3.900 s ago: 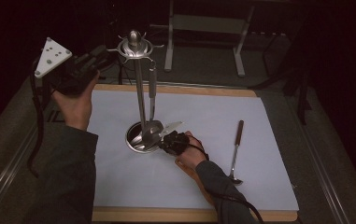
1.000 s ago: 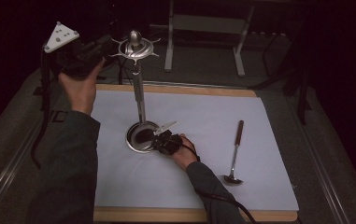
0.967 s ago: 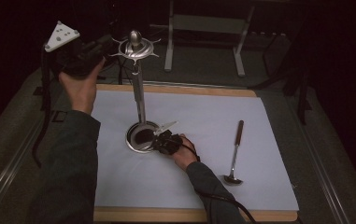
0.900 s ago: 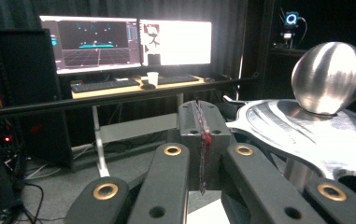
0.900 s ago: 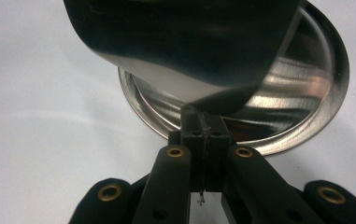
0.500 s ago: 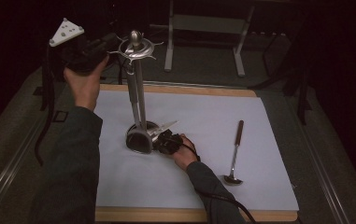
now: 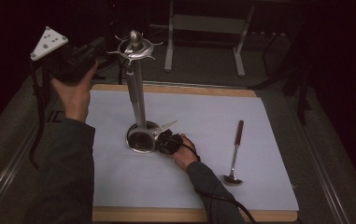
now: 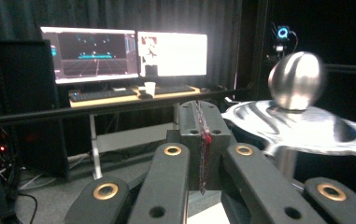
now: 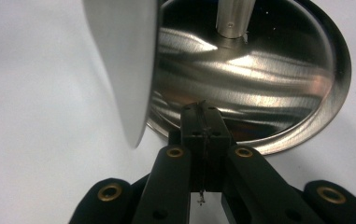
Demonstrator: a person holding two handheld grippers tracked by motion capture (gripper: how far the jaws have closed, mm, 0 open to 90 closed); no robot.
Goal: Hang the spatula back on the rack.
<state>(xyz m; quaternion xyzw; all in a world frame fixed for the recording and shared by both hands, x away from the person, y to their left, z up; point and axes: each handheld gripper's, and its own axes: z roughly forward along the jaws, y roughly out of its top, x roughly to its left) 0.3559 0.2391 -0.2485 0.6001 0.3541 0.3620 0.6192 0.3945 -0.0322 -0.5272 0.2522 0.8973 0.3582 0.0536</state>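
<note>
A steel utensil stand rises from the white mat [image 7: 203, 112], with a round dish base [image 7: 139, 141], a thin pole and a star-shaped top [image 7: 133, 46] with a ball finial [image 8: 297, 79]. My left gripper [image 7: 102, 46] is held high just left of that top, jaws shut [image 8: 202, 112] with nothing seen between them. My right gripper [image 7: 159, 140] lies low at the base's right side, shut, its tips [image 9: 202, 109] over the dish rim [image 9: 269, 140]. A flat pointed steel blade [image 7: 167, 126] stands beside the base [image 9: 124, 60]. A ladle [image 7: 235, 144] lies on the mat at the right.
The mat sits on a wooden board [image 7: 166, 214] on grey carpet. Metal frame legs [image 7: 203, 28] stand behind the table. Lit monitors [image 8: 124, 51] on a desk are far behind the stand.
The left hand and gripper have risen and drifted a little left beside the stand's top. The stand's base tipped briefly and the pole shifted. The right gripper stays at the base.
</note>
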